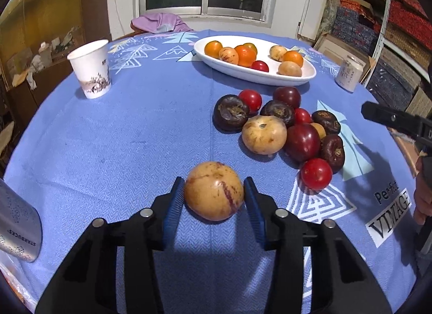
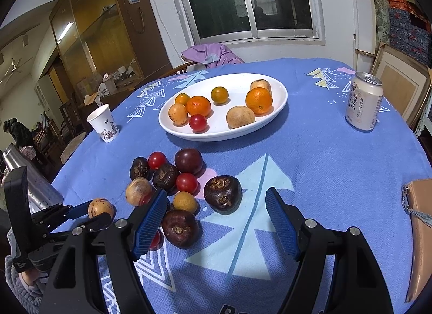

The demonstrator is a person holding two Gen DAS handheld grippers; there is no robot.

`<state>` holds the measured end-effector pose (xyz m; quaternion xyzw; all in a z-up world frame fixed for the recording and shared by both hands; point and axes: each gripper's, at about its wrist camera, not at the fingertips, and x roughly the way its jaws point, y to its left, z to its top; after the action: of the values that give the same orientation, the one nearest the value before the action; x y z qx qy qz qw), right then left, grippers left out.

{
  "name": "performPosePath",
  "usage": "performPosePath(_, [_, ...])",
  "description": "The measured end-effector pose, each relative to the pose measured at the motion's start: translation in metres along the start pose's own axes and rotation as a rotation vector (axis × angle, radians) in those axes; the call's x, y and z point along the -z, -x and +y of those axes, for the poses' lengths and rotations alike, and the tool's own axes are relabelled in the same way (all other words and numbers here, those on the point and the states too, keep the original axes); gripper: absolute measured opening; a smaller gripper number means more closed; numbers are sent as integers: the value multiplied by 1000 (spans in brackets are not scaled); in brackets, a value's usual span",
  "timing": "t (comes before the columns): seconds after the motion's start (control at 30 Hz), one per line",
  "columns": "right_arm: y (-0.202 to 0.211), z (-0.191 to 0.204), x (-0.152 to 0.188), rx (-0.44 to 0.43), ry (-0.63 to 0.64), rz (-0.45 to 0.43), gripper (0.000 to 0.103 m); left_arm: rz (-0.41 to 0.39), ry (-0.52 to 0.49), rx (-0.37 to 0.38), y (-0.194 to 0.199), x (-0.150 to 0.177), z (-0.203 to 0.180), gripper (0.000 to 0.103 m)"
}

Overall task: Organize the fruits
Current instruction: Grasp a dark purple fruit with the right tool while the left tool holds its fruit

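Observation:
My left gripper [image 1: 214, 192] has its blue pads on both sides of a tan round fruit [image 1: 213, 191] with purple streaks that rests on the blue tablecloth; the right pad shows a small gap. The same fruit [image 2: 100, 208] shows between the left gripper's fingers in the right wrist view. A pile of dark, red and tan fruits [image 1: 280, 127] lies to the right of it. My right gripper [image 2: 216, 218] is open and empty, just right of the pile [image 2: 175, 187]. A white oval plate [image 1: 310, 74] [image 2: 280, 97] at the back holds several oranges, tan fruits and one red fruit.
A paper cup [image 1: 91, 69] [image 2: 104, 123] stands at the left. A drink can [image 1: 349, 73] [image 2: 363, 104] stands at the right. A steel Starbucks tumbler [image 1: 16, 226] lies at the near left. A cardboard box [image 2: 421, 235] sits at the right edge.

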<state>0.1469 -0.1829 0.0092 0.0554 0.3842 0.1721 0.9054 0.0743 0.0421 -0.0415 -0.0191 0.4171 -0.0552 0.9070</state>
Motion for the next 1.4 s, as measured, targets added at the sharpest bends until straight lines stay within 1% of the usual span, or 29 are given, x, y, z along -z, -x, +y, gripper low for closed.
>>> performPosePath(0.2, [-6, 4, 3, -8, 17, 27, 76, -4, 25, 9, -1, -2, 5, 44])
performPosePath(0.3, [-14, 9, 7, -16, 39, 82, 76, -12, 52, -31, 0, -2, 12, 44])
performPosePath(0.33, [-16, 11, 8, -20, 46, 94, 76, -14, 64, -47, 0, -2, 15, 44])
performPosePath(0.43, [-22, 18, 13, -16, 86, 119, 68, -19, 71, -51, 1, -2, 17, 44])
performPosePath(0.47, [-23, 20, 14, -15, 94, 124, 67, -19, 63, -54, 1, -2, 16, 44])
performPosePath(0.63, [-30, 27, 21, 13, 135, 139, 61, -14, 54, -55, 1, -2, 15, 44])
performPosePath(0.87, [-37, 40, 27, 26, 185, 137, 61, -11, 48, -62, 1, -1, 16, 44])
performPosePath(0.97, [-38, 42, 28, 18, 182, 137, 59, -3, 48, -58, -1, -1, 16, 45])
performPosePath(1.03, [-39, 43, 29, -1, 175, 140, 49, 16, 54, -52, -4, -1, 18, 45])
performPosePath(1.07, [-39, 44, 29, -7, 172, 136, 46, 19, 58, -51, -5, -1, 18, 45])
performPosePath(1.1, [-39, 46, 30, -12, 174, 133, 39, 17, 59, -49, -5, 0, 18, 44])
performPosePath(1.17, [-38, 49, 31, -4, 186, 126, 39, 17, 58, -49, -6, 0, 18, 44])
performPosePath(1.4, [-37, 45, 29, -12, 164, 125, 38, 16, 77, -30, -6, -1, 20, 44])
